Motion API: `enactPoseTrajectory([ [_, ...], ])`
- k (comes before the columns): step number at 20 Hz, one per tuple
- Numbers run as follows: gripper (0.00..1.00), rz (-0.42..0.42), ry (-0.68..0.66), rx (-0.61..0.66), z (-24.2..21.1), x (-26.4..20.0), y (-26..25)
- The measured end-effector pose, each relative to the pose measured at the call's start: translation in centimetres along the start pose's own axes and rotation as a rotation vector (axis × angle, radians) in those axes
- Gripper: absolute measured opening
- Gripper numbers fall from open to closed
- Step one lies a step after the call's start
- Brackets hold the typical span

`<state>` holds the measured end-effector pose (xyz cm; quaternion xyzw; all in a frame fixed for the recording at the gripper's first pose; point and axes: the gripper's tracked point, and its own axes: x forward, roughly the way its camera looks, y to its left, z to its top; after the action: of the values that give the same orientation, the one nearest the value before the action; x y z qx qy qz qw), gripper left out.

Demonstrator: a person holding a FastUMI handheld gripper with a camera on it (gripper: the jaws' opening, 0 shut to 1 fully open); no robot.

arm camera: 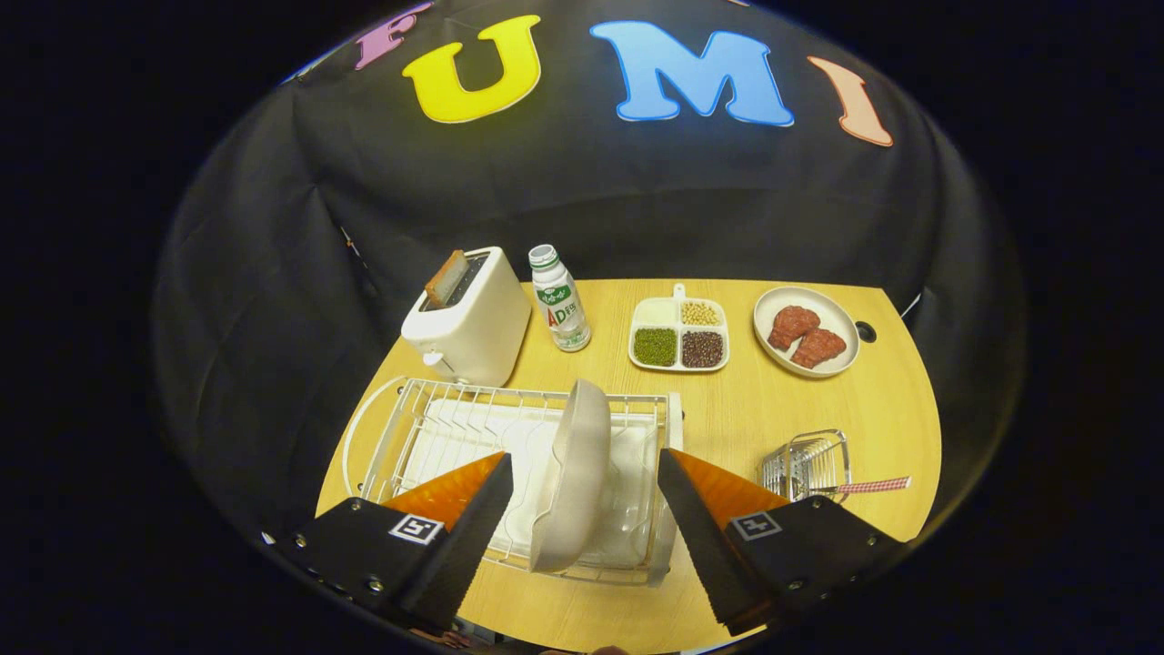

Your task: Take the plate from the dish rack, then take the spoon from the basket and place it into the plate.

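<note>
Between the spread fingers of the hand-held gripper [582, 532], a pale round plate [573, 478] stands on edge in the white wire dish rack [427, 423] on the wooden desk [773, 409]. First step, by my reading: fingers apart, touching nothing. Next they must close on the rim. At three o'clock, a small wire basket [805, 464] holds the spoon with checked handle [873, 486].
</note>
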<state>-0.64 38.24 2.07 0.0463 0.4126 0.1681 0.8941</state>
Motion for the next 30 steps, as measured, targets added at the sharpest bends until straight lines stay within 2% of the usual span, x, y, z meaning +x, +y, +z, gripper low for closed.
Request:
enactPoseTrajectory([
  [7,0.99,-0.071,0.140,0.037,-2.4,5.2,-0.2],
  [8,0.89,-0.079,0.149,0.037,-2.5,5.8,-0.1],
  [9,0.85,-0.079,0.168,0.037,-3.2,6.0,0.1],
  [11,0.84,-0.068,0.203,0.047,-3.9,6.6,0.7],
  [13,0.71,-0.119,0.219,0.012,-4.4,7.6,-0.1],
  [14,0.54,-0.182,0.242,0.006,-4.9,7.6,-1.3],
  [15,0.38,-0.193,0.265,0.018,-5.1,7.7,-1.3],
  [16,0.35,-0.200,0.279,0.025,-5.0,7.5,-1.2],
  [19,0.32,-0.254,0.304,0.042,-4.9,6.8,-1.0],
  [25,0.32,-0.422,0.262,-0.082,-2.3,4.8,-1.2],
  [30,0.32,-0.379,0.197,-0.053,-0.4,2.9,-0.8],
])
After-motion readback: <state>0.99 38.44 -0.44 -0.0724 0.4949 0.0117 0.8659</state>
